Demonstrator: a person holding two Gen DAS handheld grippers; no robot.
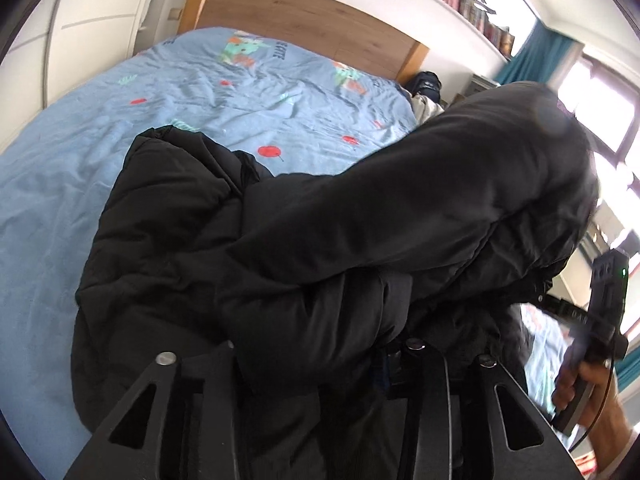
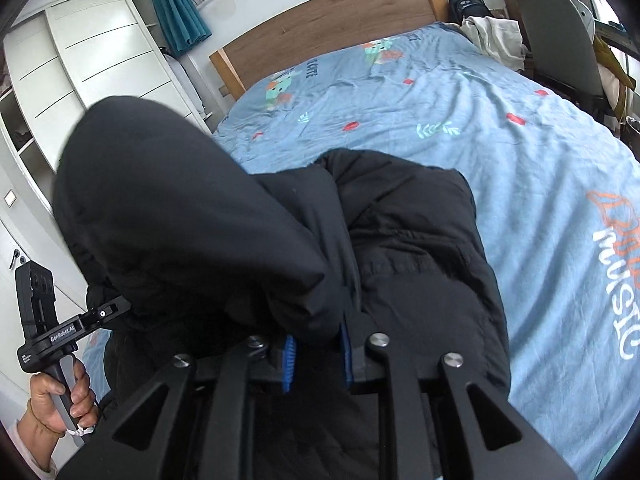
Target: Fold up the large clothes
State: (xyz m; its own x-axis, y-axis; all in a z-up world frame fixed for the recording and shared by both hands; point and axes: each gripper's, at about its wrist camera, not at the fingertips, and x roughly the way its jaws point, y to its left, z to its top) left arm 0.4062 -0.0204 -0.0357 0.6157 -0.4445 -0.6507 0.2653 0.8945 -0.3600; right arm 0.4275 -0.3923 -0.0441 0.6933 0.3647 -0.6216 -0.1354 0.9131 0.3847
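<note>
Garment: a black padded jacket lies bunched on the bed, its lower part heaped toward 6 o'clock in both wrist views; a smooth black fold is lifted above the rest, at 2 o'clock in the left view and 10 o'clock in the right.
Bed: a blue printed cover stretches away to a wooden headboard at 12 o'clock.
Right gripper: jaws a narrow gap apart, blue pads showing, black fabric hanging down between them; whether the pads press on it cannot be told.
Left gripper: its fingers are buried under the jacket, so its state cannot be told.
Hands: the person's left hand grasps its handle at 8 o'clock in the right view; the right hand shows at 4 o'clock in the left view.
Surroundings: white wardrobe, teal curtain, chair.
</note>
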